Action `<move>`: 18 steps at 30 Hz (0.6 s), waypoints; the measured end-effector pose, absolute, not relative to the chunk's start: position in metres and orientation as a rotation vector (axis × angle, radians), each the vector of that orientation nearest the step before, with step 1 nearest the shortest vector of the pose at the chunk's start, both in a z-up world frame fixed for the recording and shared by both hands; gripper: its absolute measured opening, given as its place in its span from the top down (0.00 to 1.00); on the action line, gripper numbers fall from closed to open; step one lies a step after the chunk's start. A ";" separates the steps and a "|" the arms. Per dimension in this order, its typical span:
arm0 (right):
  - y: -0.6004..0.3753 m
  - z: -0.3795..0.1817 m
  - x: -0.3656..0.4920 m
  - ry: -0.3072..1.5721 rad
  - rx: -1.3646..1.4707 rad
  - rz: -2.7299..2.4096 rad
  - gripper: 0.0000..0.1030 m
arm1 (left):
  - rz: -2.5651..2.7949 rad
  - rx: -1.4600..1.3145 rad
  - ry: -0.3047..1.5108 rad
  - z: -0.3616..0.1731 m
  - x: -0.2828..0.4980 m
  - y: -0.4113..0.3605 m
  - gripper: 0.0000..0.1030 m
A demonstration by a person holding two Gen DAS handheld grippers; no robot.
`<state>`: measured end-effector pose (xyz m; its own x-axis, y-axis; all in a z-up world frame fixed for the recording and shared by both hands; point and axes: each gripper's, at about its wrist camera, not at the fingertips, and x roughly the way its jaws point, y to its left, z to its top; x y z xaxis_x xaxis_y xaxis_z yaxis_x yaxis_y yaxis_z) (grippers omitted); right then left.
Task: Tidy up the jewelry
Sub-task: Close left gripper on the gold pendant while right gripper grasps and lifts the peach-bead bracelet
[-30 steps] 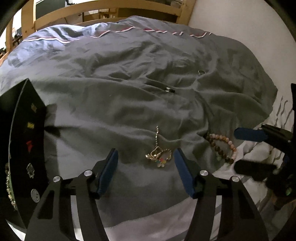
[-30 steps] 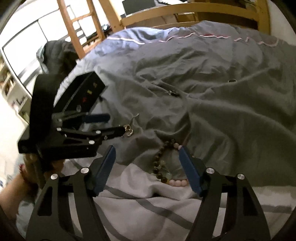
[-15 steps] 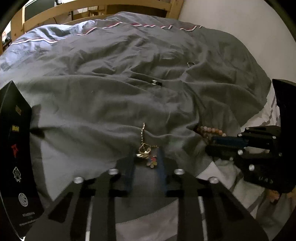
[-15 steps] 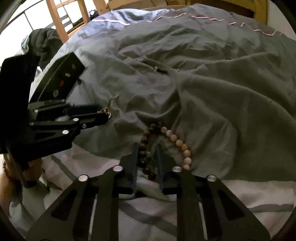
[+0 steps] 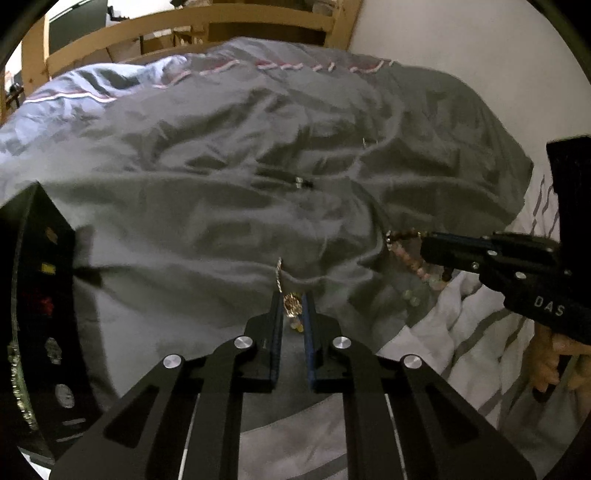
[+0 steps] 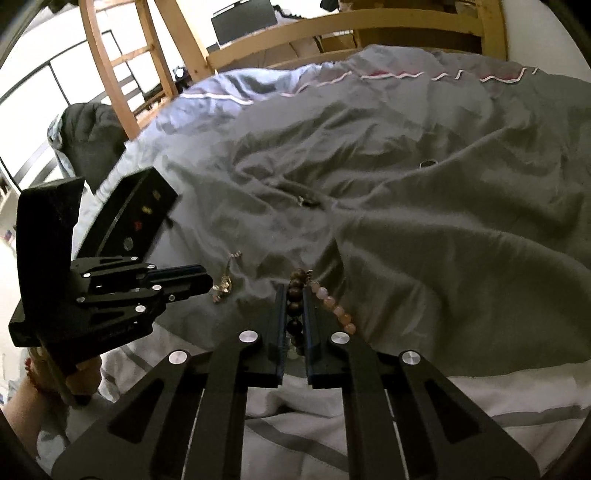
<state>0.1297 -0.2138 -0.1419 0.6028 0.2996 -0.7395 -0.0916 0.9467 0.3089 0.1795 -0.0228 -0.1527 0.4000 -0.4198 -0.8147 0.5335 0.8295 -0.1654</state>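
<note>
My left gripper is shut on a gold charm chain and holds it just over the grey duvet; the chain's tail trails forward. My right gripper is shut on a beaded bracelet of brown and pink beads; pink beads hang to its right. Each gripper shows in the other's view: the left with the chain, the right with the beads. A black jewelry box stands at far left, also in the right wrist view.
A ring lies in a fold mid-duvet, and shows in the right wrist view. Another ring lies farther back right. A white striped sheet lies near me. A wooden bed frame stands behind.
Both grippers closed from wide open, the left on the charm chain and the right on the bracelet. Both pieces now hang lifted off the duvet.
</note>
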 end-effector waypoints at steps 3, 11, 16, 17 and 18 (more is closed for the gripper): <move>-0.223 -0.137 0.128 0.860 0.287 0.205 0.92 | -0.601 0.106 0.979 -0.145 0.181 -0.017 0.90; -0.228 -0.144 0.130 0.880 0.309 0.181 0.91 | -0.610 0.107 1.023 -0.156 0.181 -0.025 0.58; -0.227 -0.145 0.130 0.886 0.308 0.191 0.91 | -0.616 0.150 1.021 -0.162 0.177 -0.034 0.50; -0.227 -0.145 0.129 0.886 0.309 0.192 0.91 | -0.617 0.151 1.030 -0.165 0.178 -0.034 0.63; -0.227 -0.145 0.129 0.886 0.312 0.194 0.91 | -0.616 0.152 1.052 -0.170 0.181 -0.035 0.81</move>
